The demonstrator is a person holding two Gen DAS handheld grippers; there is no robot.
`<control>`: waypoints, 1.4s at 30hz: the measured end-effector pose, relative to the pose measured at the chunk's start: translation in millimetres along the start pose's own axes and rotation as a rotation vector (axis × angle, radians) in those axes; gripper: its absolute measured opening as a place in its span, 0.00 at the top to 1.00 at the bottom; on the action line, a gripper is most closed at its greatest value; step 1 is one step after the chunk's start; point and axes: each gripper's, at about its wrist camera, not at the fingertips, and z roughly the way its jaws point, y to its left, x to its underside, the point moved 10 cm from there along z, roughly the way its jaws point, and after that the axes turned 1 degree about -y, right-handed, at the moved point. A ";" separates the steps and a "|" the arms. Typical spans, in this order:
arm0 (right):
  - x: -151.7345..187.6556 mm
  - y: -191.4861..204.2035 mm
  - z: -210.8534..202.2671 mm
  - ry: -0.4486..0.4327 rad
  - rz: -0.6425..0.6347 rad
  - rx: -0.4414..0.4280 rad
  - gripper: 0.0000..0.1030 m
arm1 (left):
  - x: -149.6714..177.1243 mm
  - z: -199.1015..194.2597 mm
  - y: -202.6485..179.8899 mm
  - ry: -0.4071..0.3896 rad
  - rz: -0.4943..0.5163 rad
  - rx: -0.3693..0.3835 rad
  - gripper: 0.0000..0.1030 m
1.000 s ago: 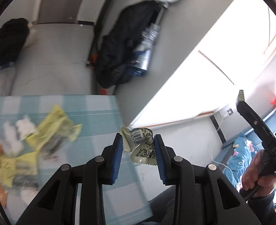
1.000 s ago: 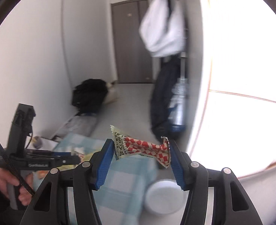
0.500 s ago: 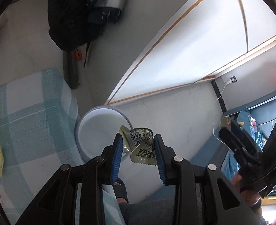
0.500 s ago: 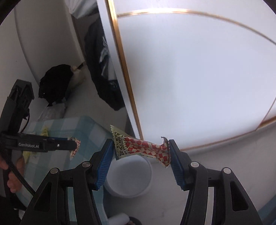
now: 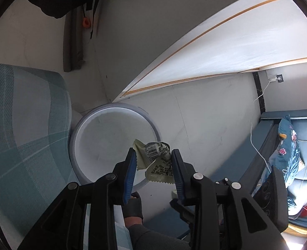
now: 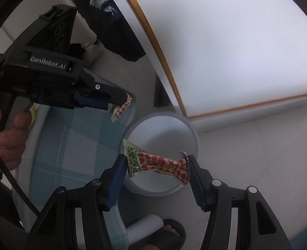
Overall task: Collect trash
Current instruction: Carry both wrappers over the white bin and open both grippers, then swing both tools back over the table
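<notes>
Both grippers had swung down from the table to above the white bin (image 5: 95, 125). The left gripper (image 5: 153, 162) gripped a crumpled wrapper (image 5: 155, 160) over the bin's near rim. The right gripper (image 6: 155, 166) clamped a red-checked wrapper (image 6: 159, 162) above the bin, beside the table's (image 6: 70, 145) edge.

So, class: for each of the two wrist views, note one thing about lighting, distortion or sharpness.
Left wrist view: the fisheye bends the straight gold trim into a curve, and the barcode on the crumpled wrapper reads sharp. Right wrist view: the white panel is bright and featureless, the left gripper sits dark against it, and the red-checked wrapper is crisp above the white bin.
</notes>
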 end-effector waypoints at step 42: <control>-18.3 -33.7 -102.0 -0.208 0.214 0.058 0.27 | 18.0 -112.4 3.8 -0.294 0.048 -0.173 0.43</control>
